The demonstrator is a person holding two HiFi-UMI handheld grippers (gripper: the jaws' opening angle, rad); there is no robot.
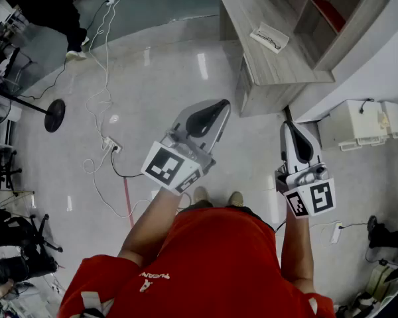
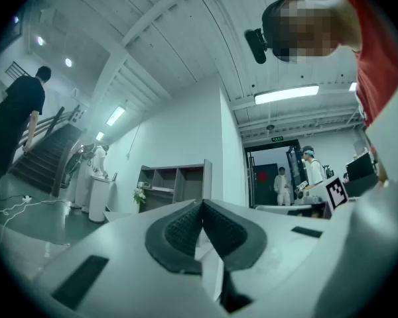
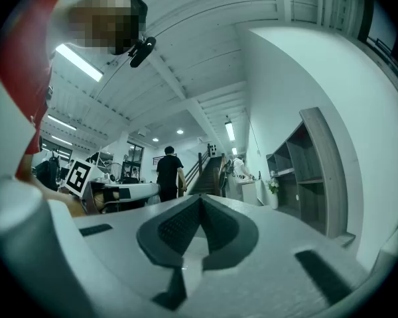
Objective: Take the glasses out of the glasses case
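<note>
Desk [image 1: 273, 65]: glasses case [image 1: 270, 37], far from fingers [image 1: 298, 144]

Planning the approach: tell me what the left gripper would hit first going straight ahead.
Likely the wooden shelf unit; nothing nearer shows beyond the left gripper, though depth is unclear.

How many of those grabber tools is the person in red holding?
2. The left gripper sits left of centre in the head view, the right gripper to its right; both shut, empty. None seems hidden.
</note>
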